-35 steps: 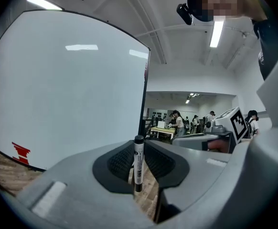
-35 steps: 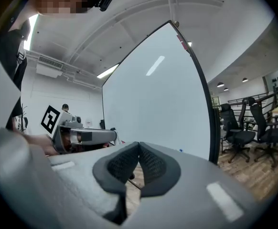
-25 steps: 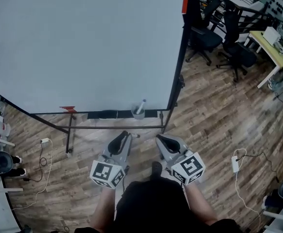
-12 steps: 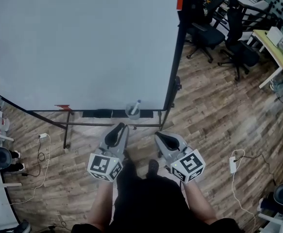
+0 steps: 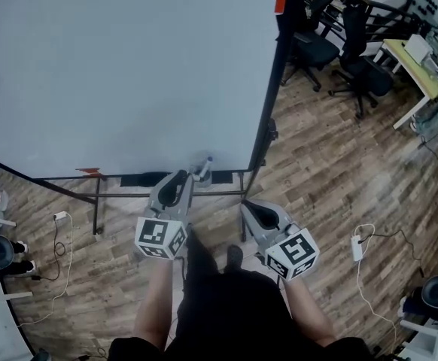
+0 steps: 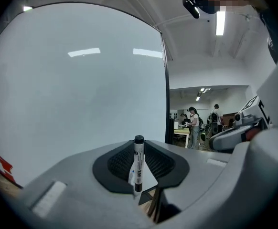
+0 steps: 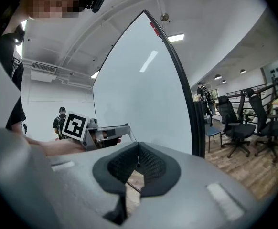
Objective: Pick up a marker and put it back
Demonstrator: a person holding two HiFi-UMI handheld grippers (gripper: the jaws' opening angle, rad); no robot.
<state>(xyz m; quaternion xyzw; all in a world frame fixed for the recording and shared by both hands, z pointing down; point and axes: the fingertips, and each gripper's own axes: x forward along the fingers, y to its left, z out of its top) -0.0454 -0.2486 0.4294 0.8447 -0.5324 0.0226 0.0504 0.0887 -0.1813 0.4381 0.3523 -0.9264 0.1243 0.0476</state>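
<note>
The pads (image 6: 117, 163) of the left gripper (image 5: 178, 183) stand part-way apart and hold nothing. The gap between them looks no wider than it did a second ago. In the left gripper view the marker (image 6: 138, 163) rises upright, cap on top, right in line with that gap, and neither pad presses on it. What has changed is the reach. A second ago this gripper hung well short of the whiteboard (image 5: 129, 66), with bare floor (image 5: 332, 171) between its tips and the clear cup (image 5: 199, 174). Now its tips lie just beside the cup at the foot of the board, and the marker still stands inside it, untouched. Whether the tips already flank the marker or stop just short of it I cannot tell from either view. The pads (image 7: 151, 166) of the right gripper (image 5: 255, 210) show only a narrow slit, with floor visible through it and nothing between them. That gripper has hardly shifted and sits back near the person's body, well apart from the cup. I judge that the approach is nearly over and the pick itself has not begun. The left gripper is lined up on the marker, so the next step is probably a small push forward and a squeeze on the barrel. The cup looks light, so a nudge from the jaws could tip it or slide it along the ledge.
</note>
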